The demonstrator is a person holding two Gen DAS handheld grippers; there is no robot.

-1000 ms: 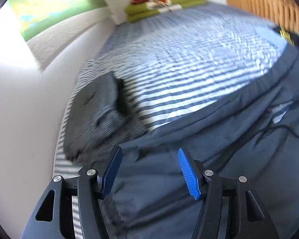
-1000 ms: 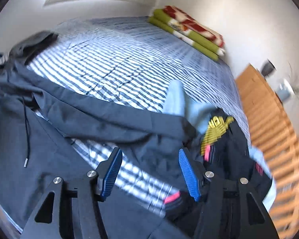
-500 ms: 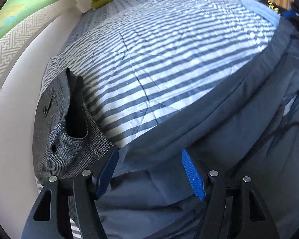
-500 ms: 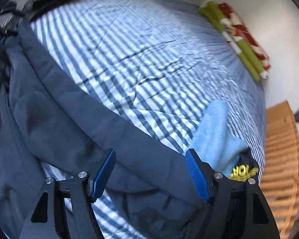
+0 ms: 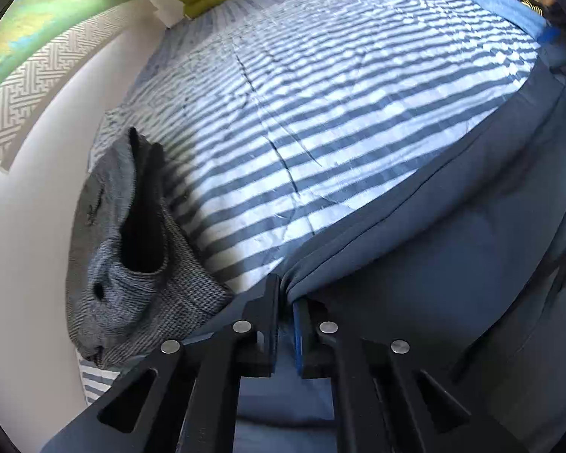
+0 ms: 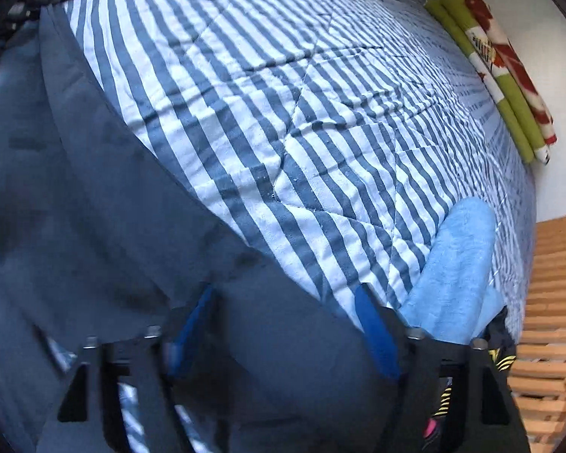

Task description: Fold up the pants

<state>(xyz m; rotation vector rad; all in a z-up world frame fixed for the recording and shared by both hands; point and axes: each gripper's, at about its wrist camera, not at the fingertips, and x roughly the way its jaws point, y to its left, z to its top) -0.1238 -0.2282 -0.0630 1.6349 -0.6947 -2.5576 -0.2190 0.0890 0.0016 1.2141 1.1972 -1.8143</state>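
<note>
Pants: dark navy pants [image 5: 452,264] of soft matte cloth, spread across the near part of a bed; the cloth lies in broad shallow folds, with a thin dark cord running over it at the far right of the left wrist view.
Pants edge: a long straight band-like hem runs from the left jaws up and to the right across the striped bedspread [image 5: 339,113]; in the right wrist view the same pants [image 6: 94,207] show that edge slanting from the upper left down toward the jaws.
Left gripper: the left gripper [image 5: 286,321] has its jaws drawn narrow, pinching a bunched fold of the pants' edge between the blue pads.
Right gripper: the right gripper [image 6: 283,324] has its jaws spread wide, low over the navy cloth just short of the hem; whether the pads touch the cloth cannot be told, and this view is blurred.
Left of the left jaws: a grey knitted garment [image 5: 132,264] lies crumpled, touching the pants' corner, with a white wall just beyond it.
Right of the right jaws: a light blue towel [image 6: 460,264] lies just beside the pants' edge, and a black garment with yellow print [image 6: 503,362] sits beside the right finger; wooden slats [image 6: 547,302] lie past them.
Open room: ahead of both jaws the bedspread is flat and bare far up to the green and red folded blankets [image 6: 502,56] at the far end.
</note>
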